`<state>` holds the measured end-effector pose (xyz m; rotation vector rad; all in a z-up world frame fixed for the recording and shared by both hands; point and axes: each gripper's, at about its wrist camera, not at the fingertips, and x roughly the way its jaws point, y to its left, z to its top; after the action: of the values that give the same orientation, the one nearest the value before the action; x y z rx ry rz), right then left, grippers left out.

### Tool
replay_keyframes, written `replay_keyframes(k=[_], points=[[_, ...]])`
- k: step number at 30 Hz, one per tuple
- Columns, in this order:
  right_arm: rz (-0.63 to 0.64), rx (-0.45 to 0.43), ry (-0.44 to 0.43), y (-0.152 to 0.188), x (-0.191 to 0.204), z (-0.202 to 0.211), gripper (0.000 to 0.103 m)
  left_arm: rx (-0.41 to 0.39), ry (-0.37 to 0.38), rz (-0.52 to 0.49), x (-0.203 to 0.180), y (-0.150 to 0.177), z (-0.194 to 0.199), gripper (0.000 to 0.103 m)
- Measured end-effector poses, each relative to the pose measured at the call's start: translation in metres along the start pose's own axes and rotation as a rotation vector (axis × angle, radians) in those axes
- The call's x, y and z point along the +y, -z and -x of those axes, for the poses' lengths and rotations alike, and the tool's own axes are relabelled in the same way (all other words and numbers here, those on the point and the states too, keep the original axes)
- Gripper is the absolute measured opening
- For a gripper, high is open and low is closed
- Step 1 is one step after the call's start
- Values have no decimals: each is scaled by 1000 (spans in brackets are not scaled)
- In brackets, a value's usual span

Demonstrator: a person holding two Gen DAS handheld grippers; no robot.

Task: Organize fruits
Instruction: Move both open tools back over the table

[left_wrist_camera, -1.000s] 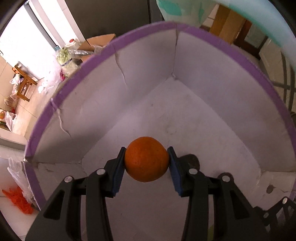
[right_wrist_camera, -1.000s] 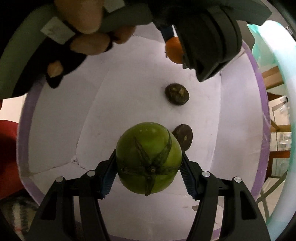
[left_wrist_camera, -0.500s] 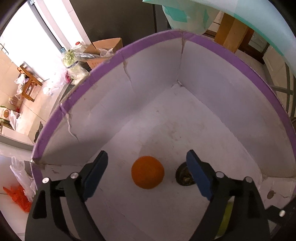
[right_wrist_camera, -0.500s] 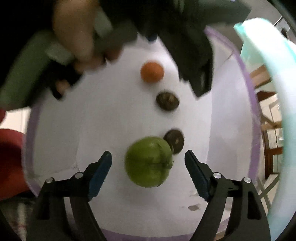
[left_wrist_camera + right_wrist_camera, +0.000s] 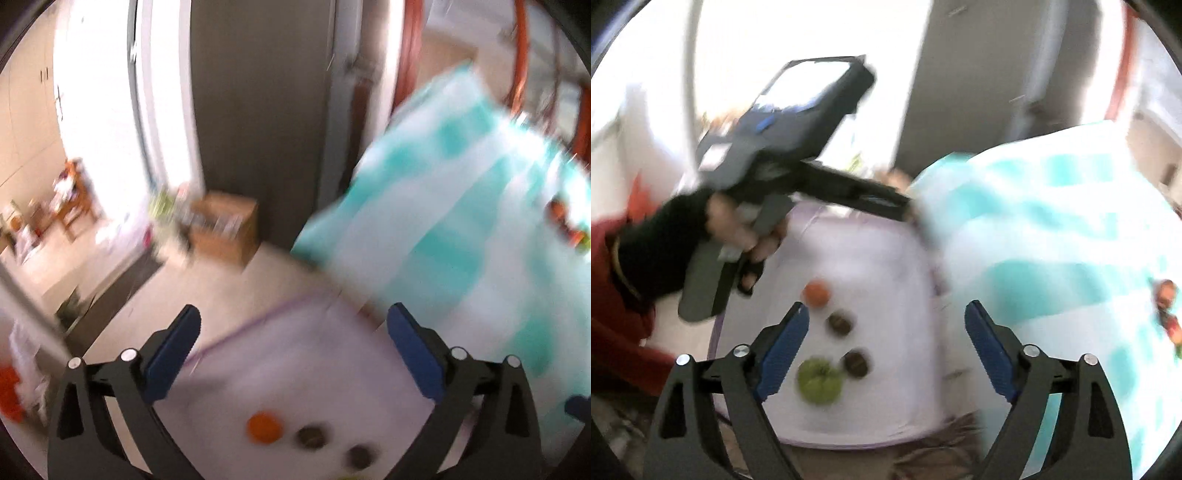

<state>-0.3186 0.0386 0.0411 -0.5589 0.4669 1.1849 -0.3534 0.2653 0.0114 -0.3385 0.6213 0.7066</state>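
Both views are motion-blurred. A white box with a purple rim (image 5: 923, 258) holds an orange (image 5: 815, 293), two dark brown fruits (image 5: 840, 324) (image 5: 856, 363) and a green tomato (image 5: 819, 380). My right gripper (image 5: 886, 347) is open and empty, raised well above the box. My left gripper (image 5: 291, 354) is open and empty, high over the box (image 5: 258, 314); the orange (image 5: 263, 426) and the brown fruits (image 5: 311, 436) (image 5: 358, 456) lie below it. The left gripper also shows in the right wrist view (image 5: 908, 206), held in a hand.
A table with a teal-and-white checked cloth (image 5: 1052, 240) stands right of the box, also in the left wrist view (image 5: 461, 221). More fruit (image 5: 1167, 306) lies at its far right. A cardboard box (image 5: 225, 229) and a dark door are behind.
Both grippers let go of their fruit, the orange and the green tomato, which now rest in the box. Both grippers then rose fast and tilted up toward the room.
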Motion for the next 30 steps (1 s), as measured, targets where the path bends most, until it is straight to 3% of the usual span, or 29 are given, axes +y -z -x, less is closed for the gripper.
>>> replay_keyframes(k=[3,7,10,13,18,23,26,30], points=[[-133,-96,104,3,-49,43,86,-70,127,-54,-50,-28,26,101],[-336,-176,229,37,-117,91,88,-56,280,-156,-138,-42,34,101],[-517,-177,315,75,-169,112,88,-17,405,-241,-219,-43,26,101],[-745,-159,400,110,-223,126,88,23,475,-308,-290,-39,8,101],[-957,-115,495,156,-288,132,88,76,561,-314,-377,-34,-30,101],[-1070,-99,525,181,-347,119,88,88,608,-319,-425,-38,-61,101],[-1133,-97,522,187,-383,109,88,72,628,-313,-434,-49,-69,101],[-1175,-102,524,179,-429,90,88,137,696,-243,-430,-58,-87,101]])
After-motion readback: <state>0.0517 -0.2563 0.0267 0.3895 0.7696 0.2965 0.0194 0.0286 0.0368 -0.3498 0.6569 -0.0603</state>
